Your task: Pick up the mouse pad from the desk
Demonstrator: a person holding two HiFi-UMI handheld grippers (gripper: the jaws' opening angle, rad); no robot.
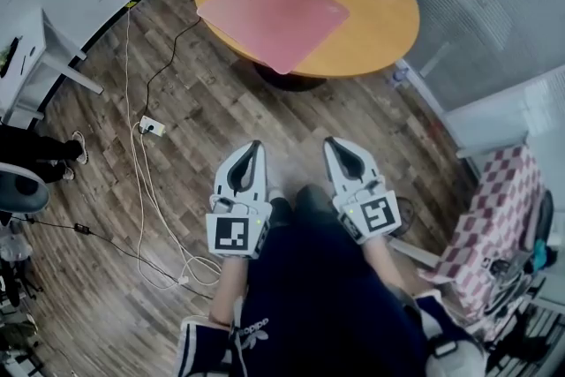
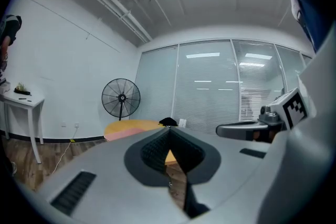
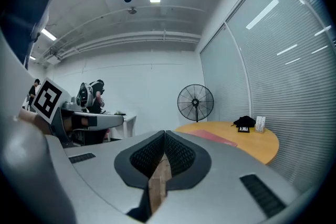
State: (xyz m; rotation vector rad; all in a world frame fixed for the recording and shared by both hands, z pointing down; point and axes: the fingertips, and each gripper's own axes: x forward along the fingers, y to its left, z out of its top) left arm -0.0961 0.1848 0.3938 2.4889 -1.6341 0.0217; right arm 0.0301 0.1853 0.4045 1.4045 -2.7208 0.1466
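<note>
While the pink square mouse pad lies flat on the round wooden table at the top of the frame, I hold my left gripper and right gripper side by side below it, well apart from it, jaws pressed together, empty. Only the gripper views show a fan; only the head view shows a white cable on the floor.

Desk: light wood-look top, smooth, faint satin sheen.
Mouse pad: pink, matt, possibly cloth-faced, weave too small to tell.
Floor: dark wood planks, grained, low gloss.
Left gripper and right gripper: smooth matt grey plastic shells; jaws lined with black, finely ribbed pads.
Cloth at right: red-and-white check, soft, matt.
Fan: black wire cage, thin, slightly glossy.
</note>
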